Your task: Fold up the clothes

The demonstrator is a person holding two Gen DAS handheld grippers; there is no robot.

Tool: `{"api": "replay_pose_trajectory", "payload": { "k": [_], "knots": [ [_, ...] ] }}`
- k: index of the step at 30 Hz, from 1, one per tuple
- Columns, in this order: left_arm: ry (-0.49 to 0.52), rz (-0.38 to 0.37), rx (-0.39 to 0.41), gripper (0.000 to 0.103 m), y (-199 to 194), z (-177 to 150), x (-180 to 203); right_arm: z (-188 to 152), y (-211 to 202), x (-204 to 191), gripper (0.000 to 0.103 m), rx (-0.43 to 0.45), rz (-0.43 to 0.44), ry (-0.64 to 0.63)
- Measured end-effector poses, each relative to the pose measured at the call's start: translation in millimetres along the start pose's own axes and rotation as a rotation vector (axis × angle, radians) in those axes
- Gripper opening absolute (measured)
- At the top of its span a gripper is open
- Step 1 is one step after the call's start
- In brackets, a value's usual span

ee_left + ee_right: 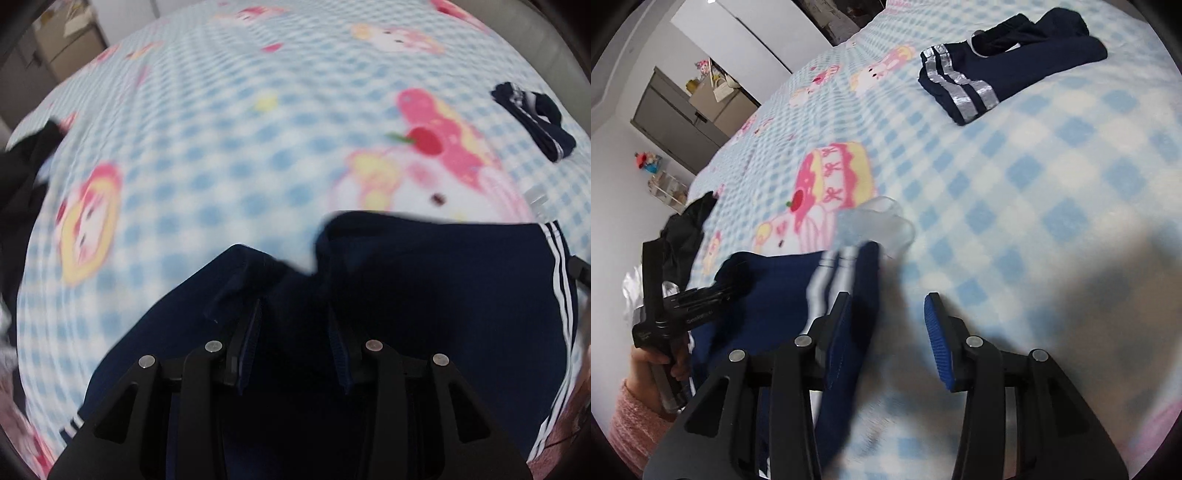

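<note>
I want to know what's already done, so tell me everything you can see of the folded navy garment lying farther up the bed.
The folded navy garment with silvery-white stripes lies as a compact, slightly rumpled bundle on the blue-and-white checked cartoon bedsheet, looking like soft knit sportswear. Two parallel stripes run across its nearer end; a darker rounded part bunches at the far end. Nothing but the sheet touches it.
</note>
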State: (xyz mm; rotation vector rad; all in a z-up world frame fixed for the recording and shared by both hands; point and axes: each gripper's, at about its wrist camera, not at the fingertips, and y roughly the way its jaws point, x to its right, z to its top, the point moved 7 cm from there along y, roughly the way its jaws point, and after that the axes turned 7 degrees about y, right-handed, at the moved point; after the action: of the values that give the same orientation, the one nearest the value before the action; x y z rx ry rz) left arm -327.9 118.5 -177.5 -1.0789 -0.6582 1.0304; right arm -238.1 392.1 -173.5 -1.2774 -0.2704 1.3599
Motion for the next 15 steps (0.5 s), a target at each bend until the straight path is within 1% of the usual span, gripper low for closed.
{"api": "replay_pose_trajectory", "payload": {
  "k": [3, 5, 6, 7, 8, 10, 11, 12, 13, 14, 15],
  "knots": [
    [-0.038, -0.101, 0.097, 0.038, -20.1, 0.3, -1.7, 0.8, -2.3, -4.0, 0.043, -0.001, -0.006, -0.024],
    [-0.043, -0.165, 0.159, 0.038, -33.6, 4.9, 0.8, 5.5, -5.0, -12.3, 0.043, 0.011, 0.033, -0.034],
    [-0.033, -0.199, 0.17, 0.038, -35.7, 8.0, 3.7, 6.5, -7.1, -14.1, 0.045, 0.002, 0.059, -0.04],
    [-0.022, -0.216, 0.167, 0.038, -34.3, 10.9, 6.5, 6.6, -3.0, -17.8, 0.048, -0.011, 0.072, -0.043],
    [-0.007, -0.221, 0.159, 0.038, -31.0, 15.0, 9.9, 6.4, 1.3, -20.2, 0.049, -0.023, 0.08, -0.046],
    [0.024, -0.219, 0.147, 0.038, -21.5, 24.8, 16.3, 4.0, 11.7, -15.1, 0.049, -0.053, 0.061, -0.046],
    [0.027, -0.215, 0.137, 0.031, -17.2, 28.8, 17.5, 3.7, 17.9, -13.2, 0.046, -0.071, 0.071, -0.034],
    [0.027, -0.207, 0.131, 0.013, -14.1, 31.8, 16.8, 3.4, 24.1, -11.4, 0.031, -0.089, 0.081, -0.021],
    [0.031, -0.193, 0.132, 0.01, -10.4, 37.2, 15.3, 3.4, 28.0, -10.3, 0.022, -0.099, 0.09, -0.014],
    [0.036, -0.176, 0.14, 0.01, -8.5, 42.8, 13.8, 4.7, 23.9, -12.3, 0.017, -0.081, 0.093, -0.029],
    [0.034, -0.147, 0.152, 0.01, -8.6, 48.1, 11.4, 5.7, 18.5, -14.1, 0.007, -0.061, 0.094, -0.046]
  ]
}}
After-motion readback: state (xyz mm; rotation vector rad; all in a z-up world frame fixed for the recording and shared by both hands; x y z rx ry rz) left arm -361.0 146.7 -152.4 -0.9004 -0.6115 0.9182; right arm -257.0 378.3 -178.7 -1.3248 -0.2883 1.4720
